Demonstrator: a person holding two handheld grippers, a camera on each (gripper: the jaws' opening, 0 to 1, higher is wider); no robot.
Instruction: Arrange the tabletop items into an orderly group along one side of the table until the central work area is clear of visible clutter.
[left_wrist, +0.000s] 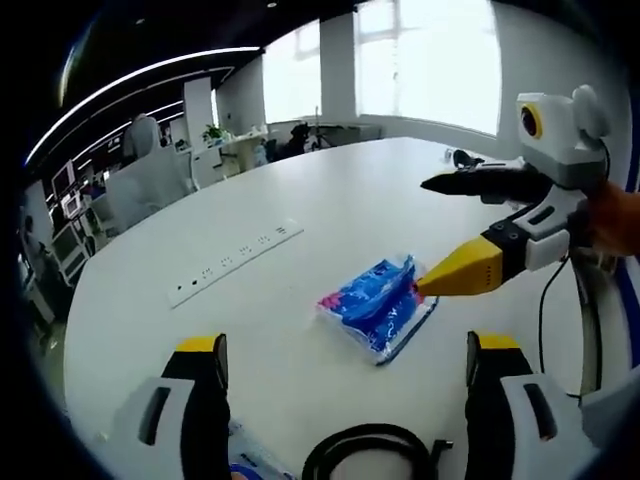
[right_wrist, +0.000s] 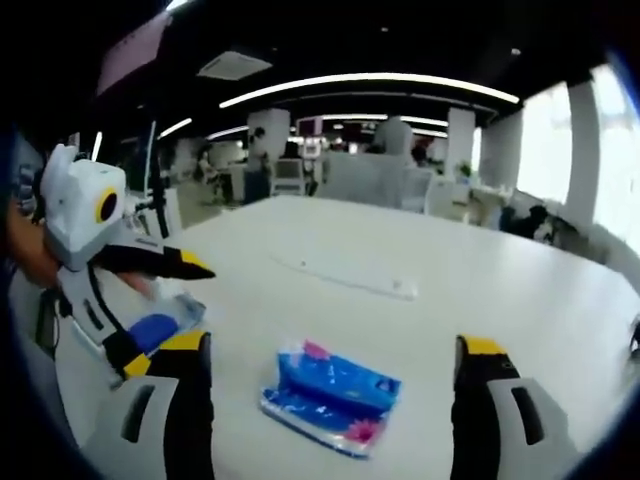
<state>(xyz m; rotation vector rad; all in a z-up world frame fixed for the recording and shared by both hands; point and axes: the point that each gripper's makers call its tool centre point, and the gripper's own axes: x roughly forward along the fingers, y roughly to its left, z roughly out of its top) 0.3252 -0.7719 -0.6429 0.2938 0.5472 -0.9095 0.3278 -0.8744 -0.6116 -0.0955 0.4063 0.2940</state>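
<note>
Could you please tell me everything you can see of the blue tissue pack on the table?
The blue tissue pack is a soft, glossy plastic packet, blue with pink and white print, lying flat on the white table. In the left gripper view the right gripper is open, one yellow finger touching the pack's edge, its black finger raised clear above.

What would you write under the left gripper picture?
Right gripper open, lower tip touching a blue tissue pack on the white table.

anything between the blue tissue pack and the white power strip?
No. In the left gripper view, only bare white table lies between the tissue pack and the power strip. The right gripper view shows the same gap bare.
</note>
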